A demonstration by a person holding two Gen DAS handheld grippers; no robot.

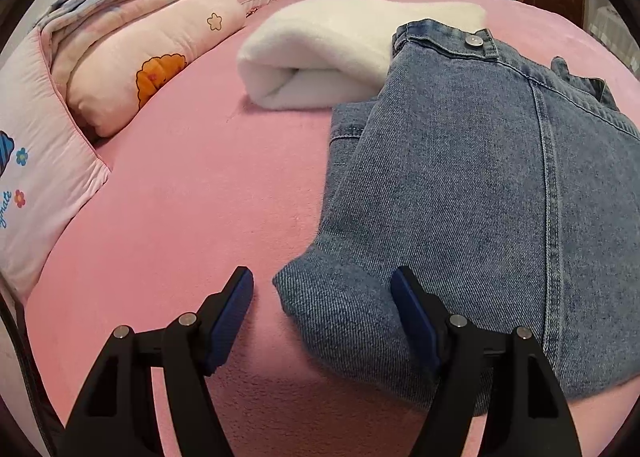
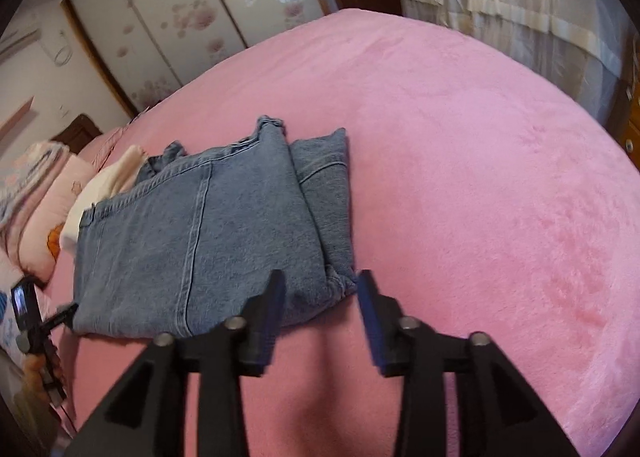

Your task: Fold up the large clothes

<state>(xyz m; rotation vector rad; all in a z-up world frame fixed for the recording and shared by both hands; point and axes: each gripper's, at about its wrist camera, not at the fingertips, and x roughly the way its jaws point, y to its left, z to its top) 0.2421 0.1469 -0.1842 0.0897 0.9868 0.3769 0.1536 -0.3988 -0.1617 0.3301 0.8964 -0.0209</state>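
Where the two pairs of black, blue-padded fingers reach into view, we see them poised over a bed covered in a pink plush sheet (image 2: 480,177), soft and faintly matted in its nap. Nearest us in the left wrist view, the left gripper (image 1: 322,289) stands with its jaws spread wide and nothing clamped; a rounded folded corner of the jeans (image 1: 460,197) lies between the pads, but neither pad presses on it. In the right wrist view, the right gripper (image 2: 320,289) has its jaws parted to a moderate gap (narrower than the left's), with only a bunched corner of the denim just ahead of the tips and no cloth pinched between them.

The jeans are mid-blue, stonewashed denim with a visible twill weave and pale double-stitched seams. They lie folded into a thick, roughly rectangular stack on the sheet, with a metal waistband button (image 1: 474,41) at the far end in the left view.

Beyond the denim, touching its far edge, sits a cream fleece blanket (image 1: 340,53) rolled into a fat, fuzzy bundle. Further left are a puffy pink quilt (image 1: 152,53) with a cartoon print and, nearest the frame edge, a pale pink pillow (image 1: 44,185) with small flowers. At the back stand wardrobe doors (image 2: 168,17) with floral panels.
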